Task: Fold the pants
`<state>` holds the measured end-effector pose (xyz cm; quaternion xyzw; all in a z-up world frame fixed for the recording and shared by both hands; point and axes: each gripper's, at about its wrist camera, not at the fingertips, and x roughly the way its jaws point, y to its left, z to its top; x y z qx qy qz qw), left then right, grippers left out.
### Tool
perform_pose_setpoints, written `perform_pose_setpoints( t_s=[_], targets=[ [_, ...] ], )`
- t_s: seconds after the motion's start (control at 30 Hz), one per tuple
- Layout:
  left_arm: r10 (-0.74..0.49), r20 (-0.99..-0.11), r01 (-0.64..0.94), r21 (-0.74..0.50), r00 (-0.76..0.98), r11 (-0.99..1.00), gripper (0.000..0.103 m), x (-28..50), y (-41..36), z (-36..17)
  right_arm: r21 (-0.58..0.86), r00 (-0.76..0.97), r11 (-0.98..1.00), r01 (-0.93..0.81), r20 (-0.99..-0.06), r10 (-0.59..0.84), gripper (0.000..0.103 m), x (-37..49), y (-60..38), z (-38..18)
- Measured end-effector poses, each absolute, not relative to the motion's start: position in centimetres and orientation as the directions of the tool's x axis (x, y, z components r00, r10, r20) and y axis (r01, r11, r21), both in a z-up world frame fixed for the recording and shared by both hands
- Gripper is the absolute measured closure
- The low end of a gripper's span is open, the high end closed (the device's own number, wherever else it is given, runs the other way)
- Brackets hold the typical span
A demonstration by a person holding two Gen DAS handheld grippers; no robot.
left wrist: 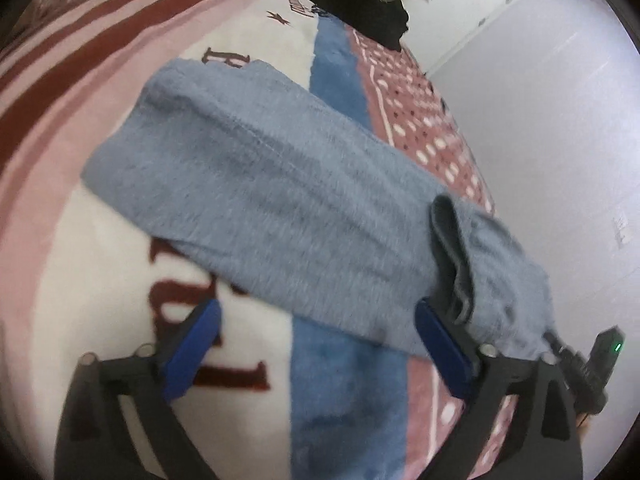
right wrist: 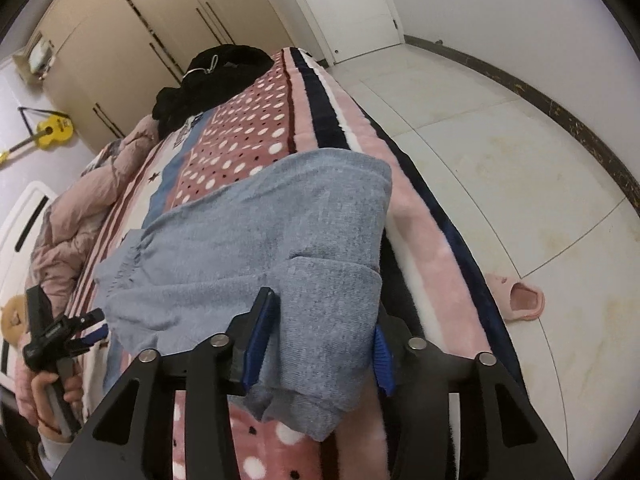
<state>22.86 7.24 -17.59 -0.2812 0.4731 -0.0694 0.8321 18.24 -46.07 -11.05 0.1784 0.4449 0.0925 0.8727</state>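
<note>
The light blue knit pants [left wrist: 280,184] lie folded lengthwise across the patterned bed blanket [left wrist: 100,92]. My left gripper [left wrist: 320,320] is open, its blue pads apart at the pants' near edge, nothing between them. In the right wrist view the pants [right wrist: 248,240] stretch away over the blanket [right wrist: 248,136], with one end doubled back toward me. My right gripper [right wrist: 324,328] has its blue pads [right wrist: 260,336] on either side of that folded end; the jaws stand fairly wide with cloth between them. My left gripper [right wrist: 86,326] shows at the left edge, held by a hand.
A black garment [right wrist: 216,76] lies at the far end of the bed. A pink quilt [right wrist: 68,216] is bunched on the left. A pink slipper [right wrist: 518,296] lies on the tiled floor [right wrist: 500,152] right of the bed. Wardrobes and a door stand behind.
</note>
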Motion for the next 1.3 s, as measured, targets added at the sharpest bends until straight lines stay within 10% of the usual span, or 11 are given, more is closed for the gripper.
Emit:
perform_pose_setpoints(
  t_s=[0.3,0.5,0.97,1.3],
  targets=[
    [-0.243,-0.708,-0.28,-0.536,0.663,0.796,0.003,26.9,9.0,-17.9,0.372,0.62,0.928,0.0,-0.729,0.292,0.049,17.3,-46.8,-9.6],
    [-0.175,-0.707,-0.353,-0.533,0.685,0.769,0.091,28.0,10.6,-16.8,0.384,0.64,0.923,-0.015,-0.706,0.304,0.049,16.8,-47.2,-8.5],
    [-0.293,-0.485,0.107,-0.376,0.824,0.921,0.097,24.1,-2.8,-2.7,0.473,0.648,0.876,-0.094,-0.639,0.414,0.049,15.8,-46.1,-7.6],
    [-0.479,-0.695,0.417,-0.276,0.536,0.866,0.085,24.0,-15.1,-7.9,0.495,0.654,0.866,-0.062,-0.635,0.41,0.049,14.0,-48.3,-8.2]
  ],
)
